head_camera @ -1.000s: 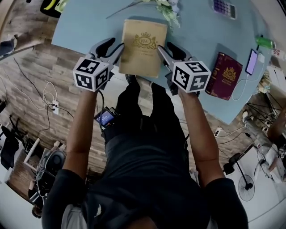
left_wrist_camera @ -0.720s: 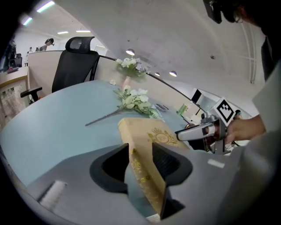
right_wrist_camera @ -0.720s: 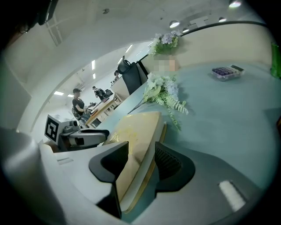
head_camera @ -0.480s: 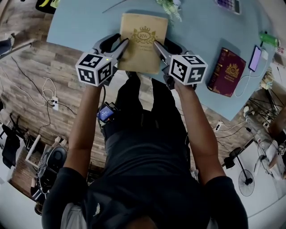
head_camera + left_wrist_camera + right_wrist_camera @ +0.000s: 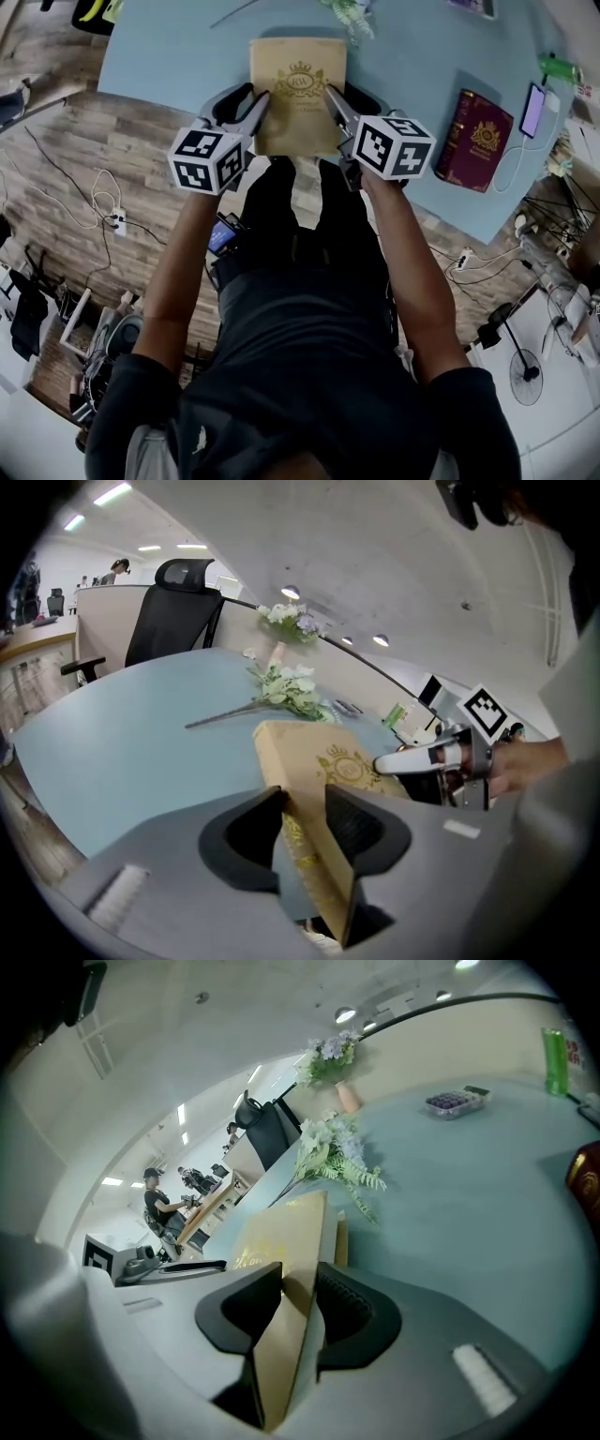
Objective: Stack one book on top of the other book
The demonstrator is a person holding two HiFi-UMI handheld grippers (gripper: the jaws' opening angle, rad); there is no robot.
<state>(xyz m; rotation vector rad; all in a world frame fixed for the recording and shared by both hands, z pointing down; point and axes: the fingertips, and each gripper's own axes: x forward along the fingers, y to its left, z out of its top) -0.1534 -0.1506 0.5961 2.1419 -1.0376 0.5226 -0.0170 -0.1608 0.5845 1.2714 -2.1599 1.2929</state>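
A tan book [image 5: 298,89] with a gold crest lies at the near edge of the blue table [image 5: 169,56], its near end past the edge. My left gripper [image 5: 258,98] grips its left side, with the spine and cover between the pads [image 5: 305,799]. My right gripper [image 5: 330,94] holds the right side. Its jaws are closing, and the book's edge stands between the pads [image 5: 298,1279], which press on it. A dark red book [image 5: 475,139] with a gold crest lies flat further right on the table, also at the edge of the right gripper view [image 5: 586,1180].
Artificial flowers [image 5: 352,14] lie just beyond the tan book. A phone [image 5: 531,108] on a white cable sits beside the red book, with a green bottle [image 5: 555,67] behind it. A purple calculator [image 5: 454,1102] lies at the far side. Below me are wooden floor and cables.
Both grippers have moved in from beside the tan book onto its two sides. The right jaws have narrowed onto its edge.
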